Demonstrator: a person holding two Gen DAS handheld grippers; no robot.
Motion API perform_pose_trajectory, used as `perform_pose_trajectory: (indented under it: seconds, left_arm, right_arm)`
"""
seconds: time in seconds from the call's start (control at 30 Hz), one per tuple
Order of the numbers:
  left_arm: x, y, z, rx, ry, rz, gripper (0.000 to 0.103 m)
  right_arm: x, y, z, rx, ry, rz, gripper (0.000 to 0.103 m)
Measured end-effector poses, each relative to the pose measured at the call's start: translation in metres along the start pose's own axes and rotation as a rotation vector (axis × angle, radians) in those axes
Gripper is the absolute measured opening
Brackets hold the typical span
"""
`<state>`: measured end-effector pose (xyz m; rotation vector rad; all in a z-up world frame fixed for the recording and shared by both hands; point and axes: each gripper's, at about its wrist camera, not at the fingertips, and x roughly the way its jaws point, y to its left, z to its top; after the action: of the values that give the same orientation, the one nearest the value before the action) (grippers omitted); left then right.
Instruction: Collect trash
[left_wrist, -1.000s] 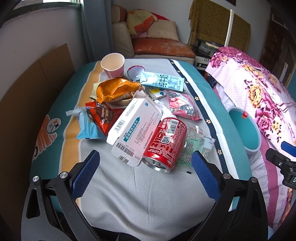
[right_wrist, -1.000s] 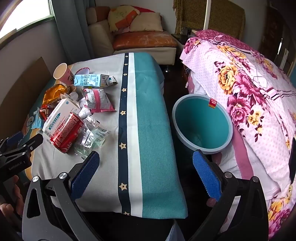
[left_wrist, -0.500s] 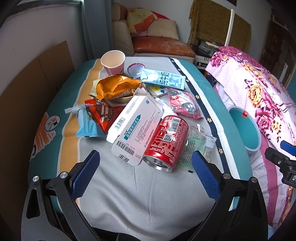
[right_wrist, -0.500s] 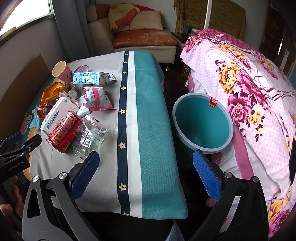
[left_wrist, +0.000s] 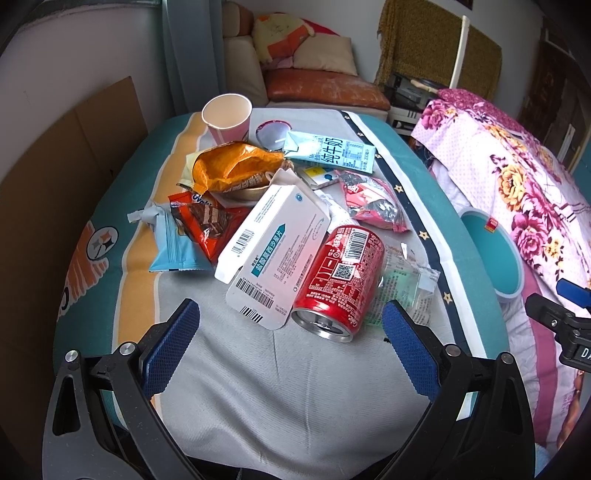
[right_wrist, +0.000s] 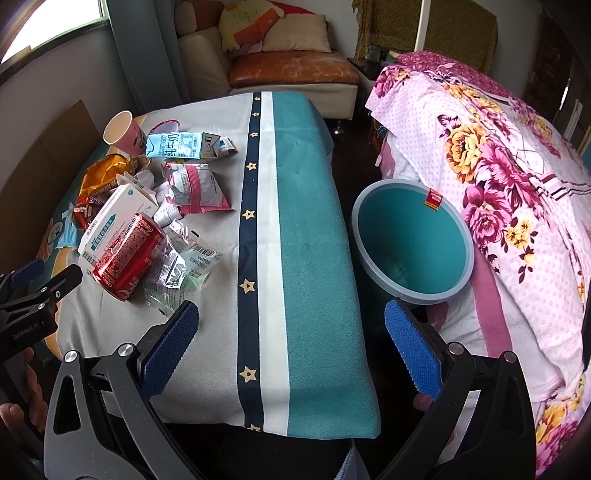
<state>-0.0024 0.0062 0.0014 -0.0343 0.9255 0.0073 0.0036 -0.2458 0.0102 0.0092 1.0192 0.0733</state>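
Left tongs have crept closer to the pile; can now lies dead ahead between the wide jaws, long axis running away, slightly right. Right tongs, also wide and empty, sit farther off, with bin ahead-right.

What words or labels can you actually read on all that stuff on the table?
"纯牛奶" on the light blue milk carton.
"Coke" near the rim of the red can; its small print is too small to read.
"GenRobot.AI" on the left hand-held gripper, in the right wrist view.
White medicine box: a teal band of Chinese characters, too blurred to read.
Red tag on the bin: unreadable.
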Motion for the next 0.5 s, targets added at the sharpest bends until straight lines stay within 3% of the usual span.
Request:
perform_pose_trajectory:
  seconds: [0.5]
  left_arm:
    - [0.028, 0.007, 0.007, 0.067, 0.069, -0.056, 0.099]
  right_arm:
    - [0.024, -0.01, 0.001, 0.015, 0.044, 0.013, 0.097]
